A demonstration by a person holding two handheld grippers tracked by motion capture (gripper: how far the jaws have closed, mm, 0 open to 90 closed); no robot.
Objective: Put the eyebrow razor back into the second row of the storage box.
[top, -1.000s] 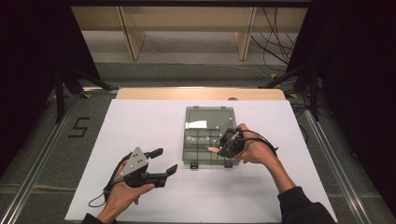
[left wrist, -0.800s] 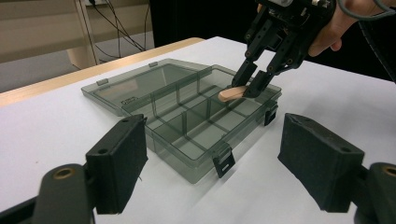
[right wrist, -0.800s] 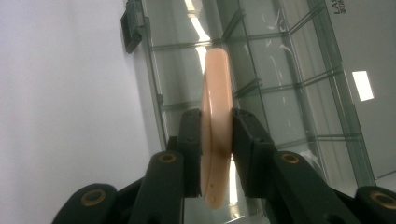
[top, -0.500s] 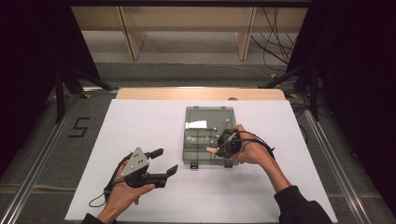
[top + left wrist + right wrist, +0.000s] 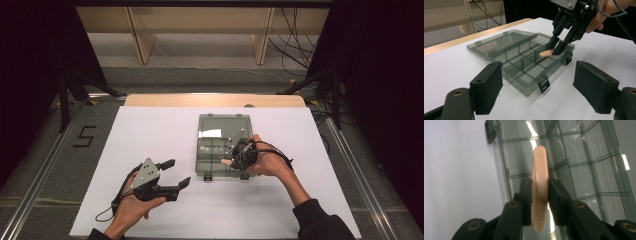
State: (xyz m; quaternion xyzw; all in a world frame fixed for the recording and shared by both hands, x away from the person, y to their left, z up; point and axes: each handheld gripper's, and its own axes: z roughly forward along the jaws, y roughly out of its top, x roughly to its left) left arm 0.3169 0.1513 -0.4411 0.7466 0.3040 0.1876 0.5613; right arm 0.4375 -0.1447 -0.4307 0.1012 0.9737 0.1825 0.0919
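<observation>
The right tongs (image 5: 556, 47) are clenched on a pale wooden stick (image 5: 539, 182), pinching it across its width near one end so that its long axis runs straight out ahead of the jaws. They hang over the front compartments of the open clear organizer box (image 5: 207, 155) on the white tabletop (image 5: 150, 135), and the stick's free end points toward the person's left, across the dividers. The stick looks nearly level, so setting it down likely means lining its length up with one compartment. The left tongs (image 5: 172, 175) rest released near the tabletop, well apart from the box, holding nothing.
</observation>
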